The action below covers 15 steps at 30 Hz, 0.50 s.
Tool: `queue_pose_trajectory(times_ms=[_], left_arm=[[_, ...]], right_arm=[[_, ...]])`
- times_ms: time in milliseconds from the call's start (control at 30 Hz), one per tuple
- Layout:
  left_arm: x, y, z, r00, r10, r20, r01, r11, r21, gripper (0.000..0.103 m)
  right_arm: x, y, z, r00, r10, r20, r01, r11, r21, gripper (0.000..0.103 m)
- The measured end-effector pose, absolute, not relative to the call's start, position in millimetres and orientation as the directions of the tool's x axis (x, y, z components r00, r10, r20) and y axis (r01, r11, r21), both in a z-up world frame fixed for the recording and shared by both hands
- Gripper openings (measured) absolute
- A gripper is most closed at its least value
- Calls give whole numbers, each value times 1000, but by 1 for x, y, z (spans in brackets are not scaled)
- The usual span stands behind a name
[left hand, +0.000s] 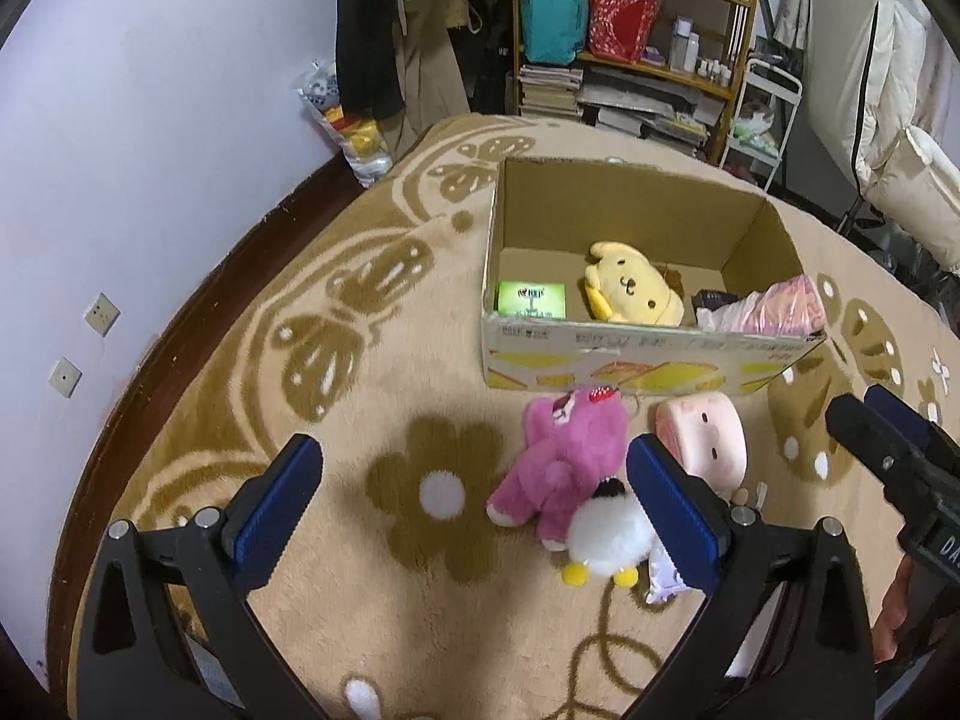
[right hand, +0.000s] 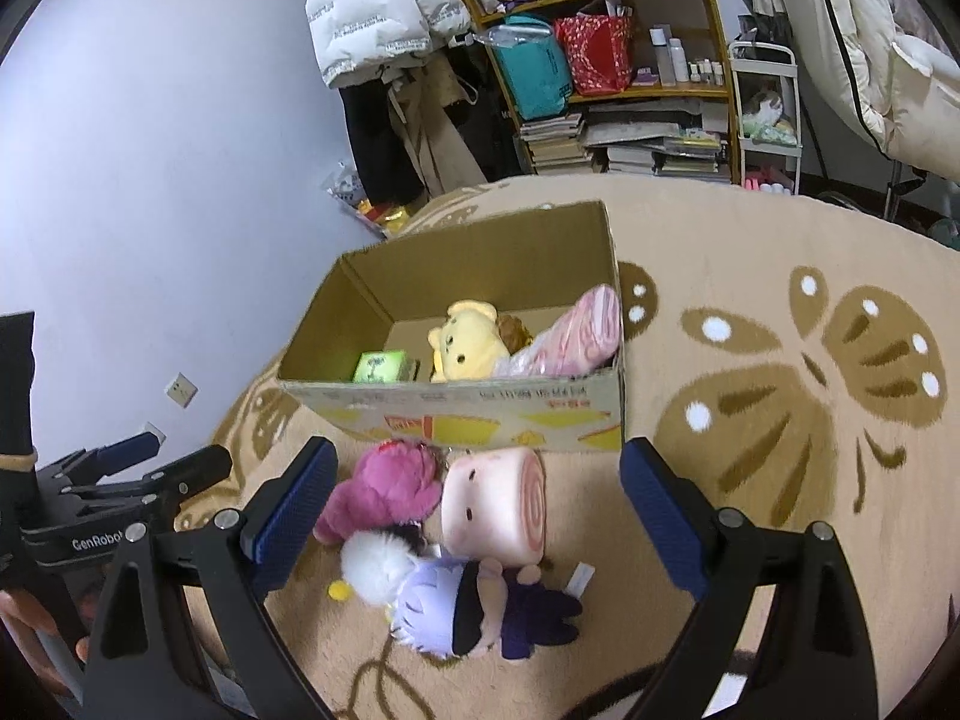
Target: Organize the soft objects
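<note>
Right wrist: right tool [right hand: 480,516] spread wide above pink roll plush [right hand: 495,504]

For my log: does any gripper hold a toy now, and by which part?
Nothing is held. The left gripper and the right gripper are both open above the toys on the rug.

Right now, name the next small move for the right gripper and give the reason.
Probably lower the open right gripper onto the pink roll plush and close. It lies almost centred between the fingers, on the rug just before the cardboard box, which already holds the yellow plush.
</note>
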State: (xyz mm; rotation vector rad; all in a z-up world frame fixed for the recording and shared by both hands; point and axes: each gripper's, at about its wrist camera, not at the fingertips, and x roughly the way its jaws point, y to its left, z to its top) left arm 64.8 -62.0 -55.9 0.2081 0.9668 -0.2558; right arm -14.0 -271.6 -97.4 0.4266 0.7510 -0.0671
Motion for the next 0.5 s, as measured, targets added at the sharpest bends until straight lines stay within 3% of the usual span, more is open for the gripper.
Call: queue_pose_trajectory(times_ms=[500], left_arm=[[90, -62, -91, 441, -124, -889, 275, 962, 2, 101]], right_arm=[[7, -262, -134, 633, 107, -766, 210, 929, 304, 99]])
